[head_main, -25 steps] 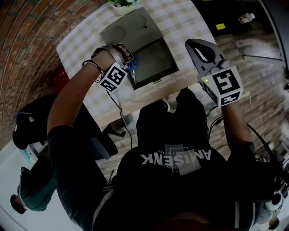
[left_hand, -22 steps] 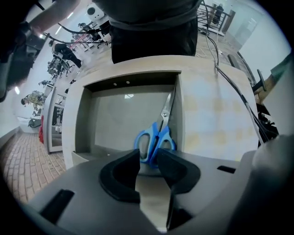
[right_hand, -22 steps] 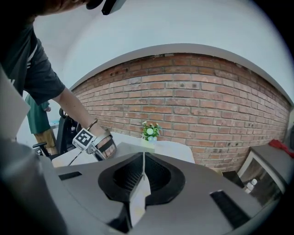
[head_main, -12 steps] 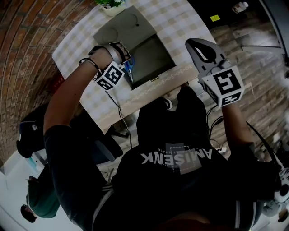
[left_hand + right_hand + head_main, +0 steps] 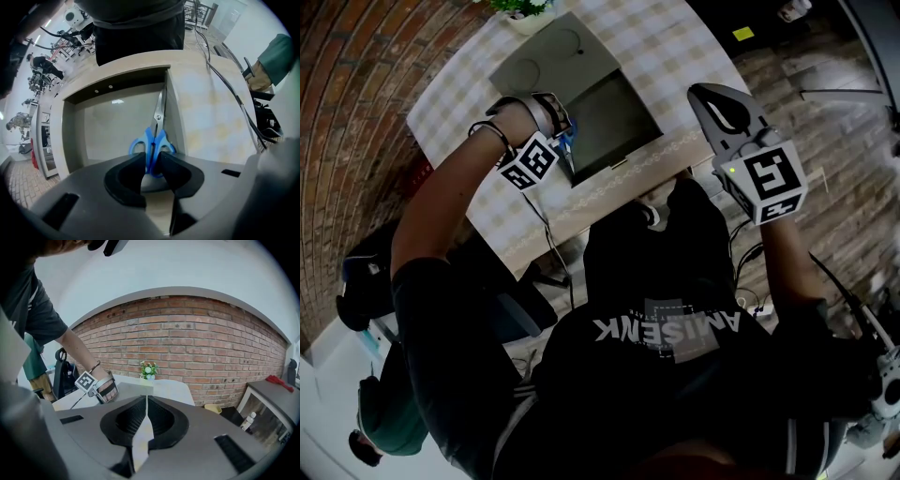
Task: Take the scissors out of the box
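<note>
Pointing straight down into the shallow grey open box (image 5: 112, 131), the left gripper (image 5: 151, 166) sits right over the handle end of the blue-handled steel scissors (image 5: 156, 126). Its jaws have just been closing. The joined middle of the two handle loops is between them, and the pads look pressed on it from both sides, one tip over each loop. The scissors lie flat on the box floor, closed, with the blades running away from the gripper toward the person's side of the box and the pivot screw showing. Loops are blue plastic, blades bright and narrow. They lie tight along one side wall, touching or nearly so; cannot tell which. The box floor on their other side is bare, so there is open room that way only. The grey box lid (image 5: 548, 61) stands open on the far side, and the box sits near the table edge. Pale checked tablecloth (image 5: 211, 103) lies outside the wall, with a thin black cable (image 5: 238, 99) trailing across it. The right gripper (image 5: 146, 401) is held up off the table, well apart from the box, jaws clenched together with nothing in them.
</note>
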### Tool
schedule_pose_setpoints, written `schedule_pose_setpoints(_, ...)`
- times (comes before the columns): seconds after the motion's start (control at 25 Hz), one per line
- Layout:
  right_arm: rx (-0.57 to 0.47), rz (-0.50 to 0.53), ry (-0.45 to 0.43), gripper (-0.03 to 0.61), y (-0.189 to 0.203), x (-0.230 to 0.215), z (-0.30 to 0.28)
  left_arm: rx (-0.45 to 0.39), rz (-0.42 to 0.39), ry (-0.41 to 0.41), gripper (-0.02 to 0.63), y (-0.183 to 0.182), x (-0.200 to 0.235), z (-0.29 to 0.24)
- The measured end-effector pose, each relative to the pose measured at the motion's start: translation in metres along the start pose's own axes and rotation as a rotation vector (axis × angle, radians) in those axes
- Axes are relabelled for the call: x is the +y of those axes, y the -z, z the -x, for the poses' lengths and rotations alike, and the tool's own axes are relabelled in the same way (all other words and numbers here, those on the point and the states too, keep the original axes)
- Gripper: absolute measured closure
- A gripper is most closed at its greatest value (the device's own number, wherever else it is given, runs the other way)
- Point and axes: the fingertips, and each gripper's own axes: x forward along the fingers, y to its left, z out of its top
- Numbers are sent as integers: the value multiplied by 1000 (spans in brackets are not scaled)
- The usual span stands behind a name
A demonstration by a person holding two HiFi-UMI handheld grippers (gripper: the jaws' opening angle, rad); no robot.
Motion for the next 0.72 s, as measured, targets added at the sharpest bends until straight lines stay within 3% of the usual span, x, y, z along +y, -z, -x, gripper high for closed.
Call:
schedule_pose_setpoints(0.12, -7, -9, -5, 535, 1, 4, -1, -7, -25, 32, 503, -1, -2, -2)
schedule_pose_setpoints(0.36, -22, -14, -18, 535, 3, 9, -1, -62, 6, 60, 505, 0, -3, -1)
schedule_pose_setpoints(0.72, -19, -36, -3, 535, 14, 2, 5, -64, -1, 84, 515, 0, -3, -2)
